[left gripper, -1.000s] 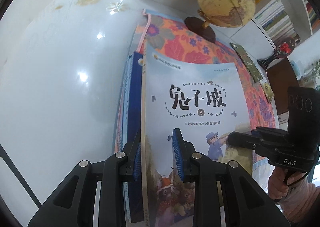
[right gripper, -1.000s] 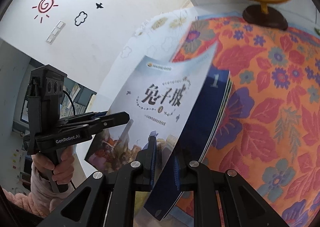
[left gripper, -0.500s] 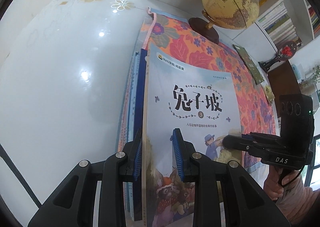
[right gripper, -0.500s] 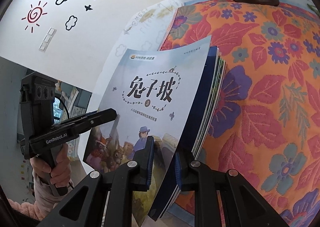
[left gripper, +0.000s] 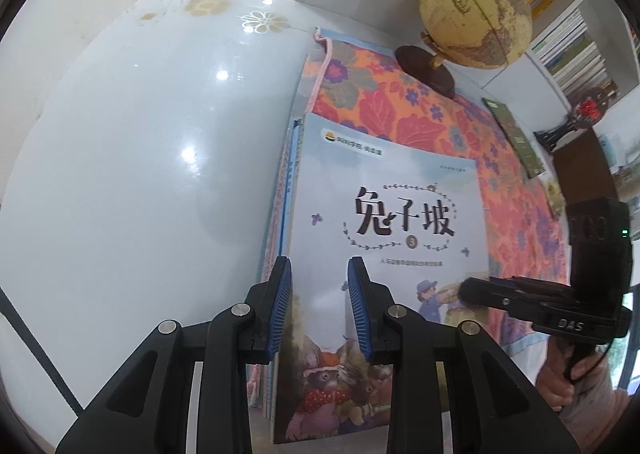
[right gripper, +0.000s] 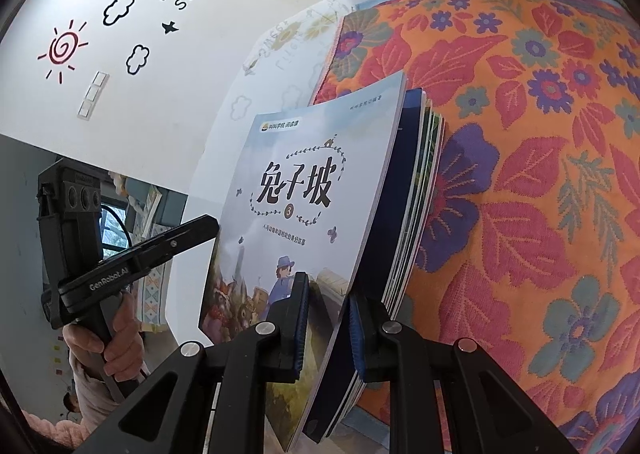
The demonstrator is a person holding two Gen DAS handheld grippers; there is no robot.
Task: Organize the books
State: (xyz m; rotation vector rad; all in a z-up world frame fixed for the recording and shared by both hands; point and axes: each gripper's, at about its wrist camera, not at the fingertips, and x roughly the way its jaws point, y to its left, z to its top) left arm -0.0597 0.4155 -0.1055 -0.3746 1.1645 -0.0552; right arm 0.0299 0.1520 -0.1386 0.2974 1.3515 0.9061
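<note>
Biggest thing first: the glossy white bench (left gripper: 120, 174), with the orange floral cloth (right gripper: 540, 174) spread over the side where the globe (left gripper: 476, 14) stands. The stack of books (left gripper: 384, 214) is up on edge over the seam between bare bench and cloth, pale-blue cover number 3 facing us, the darker volumes packed behind it.

The bit that matters for the next move, as we read it: the stack's long axis runs straight away from both sets of fingers and slopes down, so the title end is the far, low end and we're holding the near end. We can't tell whether that far edge is actually touching the cloth.

The left gripper (left gripper: 318, 306) has the near edge on the spine side, its fingers nearly together and clamped through the thickness, one pad on the cover and one behind the stack. The right gripper (right gripper: 328, 326) does the same on the open-page side, pinched tight on the whole bundle. Neither hand is nearer; they're level with each other.

Our guess is that squaring it up or laying it down means pivoting on that far edge, both hands together, or the thin books fan out.
</note>
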